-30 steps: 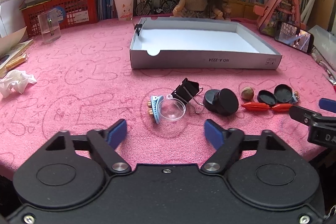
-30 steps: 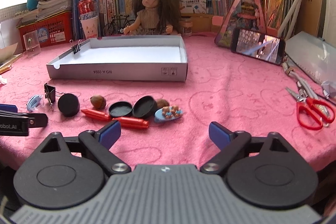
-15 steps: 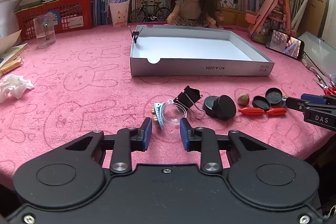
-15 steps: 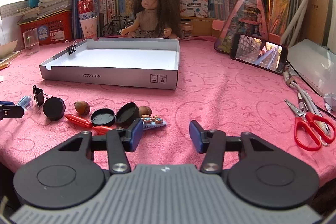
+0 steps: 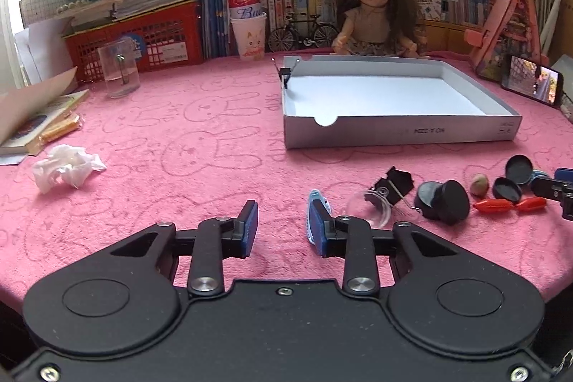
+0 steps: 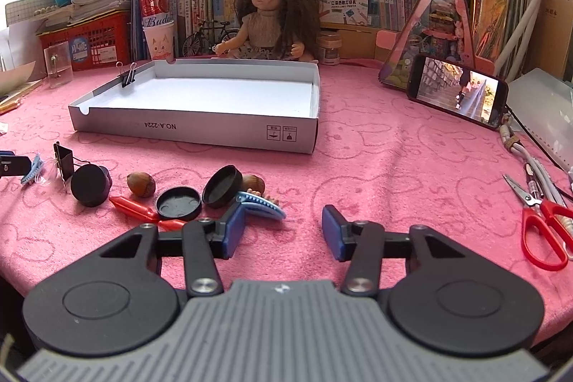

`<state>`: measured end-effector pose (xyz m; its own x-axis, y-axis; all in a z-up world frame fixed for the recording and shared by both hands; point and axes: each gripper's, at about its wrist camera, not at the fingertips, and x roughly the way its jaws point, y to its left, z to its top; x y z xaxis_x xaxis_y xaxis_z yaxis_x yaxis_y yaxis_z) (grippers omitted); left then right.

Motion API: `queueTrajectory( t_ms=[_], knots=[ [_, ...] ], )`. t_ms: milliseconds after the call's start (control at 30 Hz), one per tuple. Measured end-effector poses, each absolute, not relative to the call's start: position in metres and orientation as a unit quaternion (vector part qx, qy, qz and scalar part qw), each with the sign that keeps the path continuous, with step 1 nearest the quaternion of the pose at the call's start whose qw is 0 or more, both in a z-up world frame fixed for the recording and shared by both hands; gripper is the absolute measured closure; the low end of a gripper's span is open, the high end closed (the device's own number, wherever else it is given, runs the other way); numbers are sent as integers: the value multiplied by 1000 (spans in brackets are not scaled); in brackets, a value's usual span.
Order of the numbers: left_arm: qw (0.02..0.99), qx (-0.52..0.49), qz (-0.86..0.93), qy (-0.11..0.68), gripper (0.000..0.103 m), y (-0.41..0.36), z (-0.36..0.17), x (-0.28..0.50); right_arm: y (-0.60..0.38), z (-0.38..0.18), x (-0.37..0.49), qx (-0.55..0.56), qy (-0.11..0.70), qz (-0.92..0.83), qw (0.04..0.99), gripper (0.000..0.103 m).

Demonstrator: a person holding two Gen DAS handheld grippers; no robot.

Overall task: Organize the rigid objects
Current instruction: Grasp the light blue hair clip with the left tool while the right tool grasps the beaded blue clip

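A row of small items lies on the pink cloth in front of the shallow white box (image 5: pixel 394 131): a pale blue hair clip (image 5: pixel 315 203), a clear dome (image 5: pixel 372 206), a black binder clip (image 5: pixel 394 183), black caps (image 5: pixel 444 201), a nut (image 5: pixel 480 184) and a red piece (image 5: pixel 508 204). My left gripper (image 5: pixel 283 228) hovers low, jaws opening, nothing between them; the pale blue clip sits by its right finger. My right gripper (image 6: pixel 283 230) is open and empty. A beaded blue hair clip (image 6: pixel 261 204) and black lids (image 6: pixel 179 203) lie just beyond its left finger.
Red scissors (image 6: pixel 544 231) and cables lie at the right edge, a phone (image 6: pixel 458 92) leans behind them. A doll (image 6: pixel 272 17), books and a red basket (image 5: pixel 143 38) line the back. Crumpled tissue (image 5: pixel 66 167) and a clear cup (image 5: pixel 118 67) sit left.
Both grippers' jaws have narrowed from wide apart. The left gripper has shifted left, so the clear dome and blue clip now lie to its right instead of between the fingers.
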<state>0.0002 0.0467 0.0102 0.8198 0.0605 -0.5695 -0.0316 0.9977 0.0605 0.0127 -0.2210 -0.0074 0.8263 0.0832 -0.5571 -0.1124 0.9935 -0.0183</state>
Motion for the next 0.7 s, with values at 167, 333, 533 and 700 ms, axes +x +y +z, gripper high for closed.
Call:
queueTrajectory(
  t_ms=[167, 333, 533, 700],
  knots=[
    [958, 14, -16, 286, 72, 43, 14, -9, -219, -9, 12, -28, 288, 53, 956, 49],
    [953, 20, -22, 301, 72, 34, 6, -6, -216, -8, 13, -36, 285, 62, 956, 50],
    [950, -15, -19, 310, 74, 36, 0, 2, -212, -7, 17, -33, 283, 74, 956, 50],
    [954, -6, -14, 300, 87, 32, 0, 4, -203, -9, 19, -40, 279, 78, 956, 65]
  ],
)
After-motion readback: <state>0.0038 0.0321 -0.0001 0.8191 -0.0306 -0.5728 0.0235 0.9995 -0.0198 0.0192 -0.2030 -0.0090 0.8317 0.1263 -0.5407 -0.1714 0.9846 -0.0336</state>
